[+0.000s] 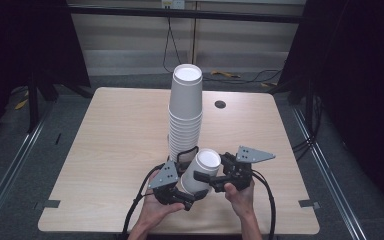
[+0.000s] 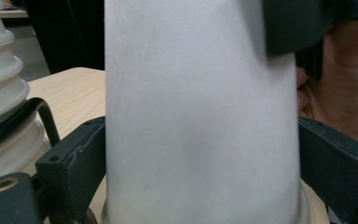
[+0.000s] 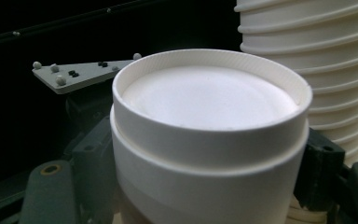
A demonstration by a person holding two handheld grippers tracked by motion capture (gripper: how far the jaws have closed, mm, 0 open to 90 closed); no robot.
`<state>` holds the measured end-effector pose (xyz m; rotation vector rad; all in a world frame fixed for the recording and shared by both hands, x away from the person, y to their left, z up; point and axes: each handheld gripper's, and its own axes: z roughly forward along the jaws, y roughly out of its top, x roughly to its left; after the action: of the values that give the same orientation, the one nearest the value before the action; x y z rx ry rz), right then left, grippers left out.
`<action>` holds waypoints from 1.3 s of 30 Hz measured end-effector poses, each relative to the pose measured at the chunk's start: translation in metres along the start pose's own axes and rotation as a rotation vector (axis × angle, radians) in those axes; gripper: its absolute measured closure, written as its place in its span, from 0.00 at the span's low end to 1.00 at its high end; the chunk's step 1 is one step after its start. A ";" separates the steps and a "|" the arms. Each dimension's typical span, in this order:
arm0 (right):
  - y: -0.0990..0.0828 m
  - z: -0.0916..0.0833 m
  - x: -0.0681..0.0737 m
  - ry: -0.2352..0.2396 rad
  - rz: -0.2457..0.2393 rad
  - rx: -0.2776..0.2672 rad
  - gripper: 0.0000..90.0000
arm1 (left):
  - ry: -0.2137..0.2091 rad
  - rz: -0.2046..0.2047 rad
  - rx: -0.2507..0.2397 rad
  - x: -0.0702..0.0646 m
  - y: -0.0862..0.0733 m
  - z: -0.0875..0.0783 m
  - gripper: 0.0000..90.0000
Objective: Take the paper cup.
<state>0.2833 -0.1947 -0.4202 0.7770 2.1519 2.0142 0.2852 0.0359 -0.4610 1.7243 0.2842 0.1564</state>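
Here the right claw (image 1: 207, 178) grips an upturned paper cup (image 1: 201, 171) at six o'clock of the tall stack (image 1: 185, 110); the left claw (image 1: 182, 172) stands open around it, pads apart.

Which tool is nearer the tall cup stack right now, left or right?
Left. The left tool sits just before the tall cup stack, at its base; the right tool is farther right, straddling the upside-down cup pair.

No legible text, label, brand, number or sign in any view, white paper cup (image 1: 200, 172) between the jaws blank on wall and base, cup stack (image 1: 185, 112) just beyond it unprinted, grey plates unmarked, table (image 1: 110, 150) surface bare of lettering.
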 end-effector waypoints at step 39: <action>-0.007 -0.013 -0.007 -0.058 0.014 0.064 0.15 | 0.041 0.000 0.106 0.018 -0.001 -0.026 0.16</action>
<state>0.2819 -0.2090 -0.4271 0.8505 2.1948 1.9125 0.2954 0.0653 -0.4582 1.8278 0.3278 0.1798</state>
